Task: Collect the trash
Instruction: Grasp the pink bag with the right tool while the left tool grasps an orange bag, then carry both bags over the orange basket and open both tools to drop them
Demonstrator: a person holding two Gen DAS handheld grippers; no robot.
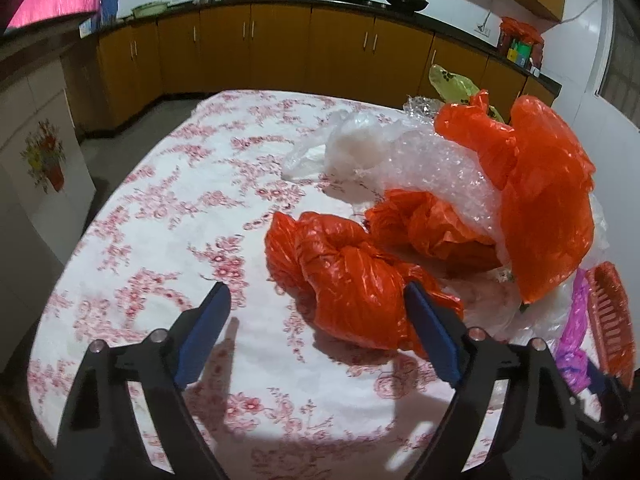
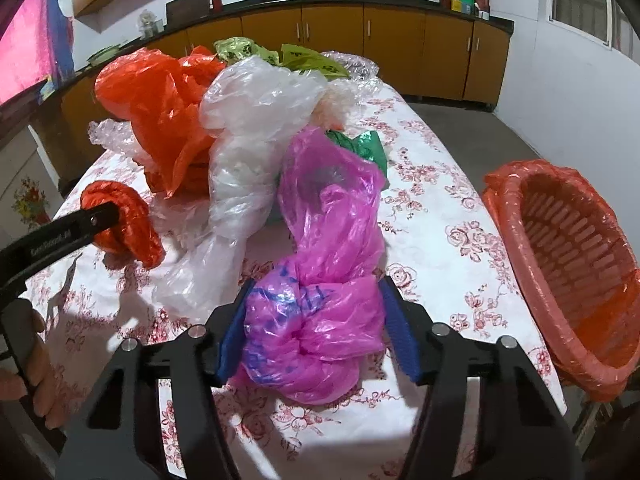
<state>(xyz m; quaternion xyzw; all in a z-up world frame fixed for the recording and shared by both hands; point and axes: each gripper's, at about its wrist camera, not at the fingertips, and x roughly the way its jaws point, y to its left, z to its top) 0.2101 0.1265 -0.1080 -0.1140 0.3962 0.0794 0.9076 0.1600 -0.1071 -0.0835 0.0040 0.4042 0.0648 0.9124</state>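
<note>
Kitchen setting: yellow-brown cabinets [image 1: 280, 48] under a dark counter run behind a table with a floral cloth [image 1: 168, 184], on which loose plastic bags are piled.

Left wrist view: the left gripper [image 1: 318, 300] has its jaws spread wide. A twisted orange bag [image 1: 348, 276] lies partly between them; the right-hand blue pad sits against or in front of the bag's edge, while the other pad stands clear over bare cloth. Contact cannot be confirmed. Bubble wrap [image 1: 432, 164] and a large orange bag [image 1: 548, 200] lie beyond. Only a cropped sliver of the orange basket [image 1: 612, 320] shows at the right edge here.

Right wrist view: the right gripper [image 2: 314, 320] has a bunched pink bag [image 2: 320, 312] between its blue pads, both of which appear to press its sides. This view alone shows the basket [image 2: 576, 264] in full, lined with orange plastic, beside the table's right edge. It also shows a clear bag [image 2: 248, 148], a green bag [image 2: 368, 148] mostly hidden behind the pink one, and the person's hand [image 2: 36, 372], cut off at the left edge.
</note>
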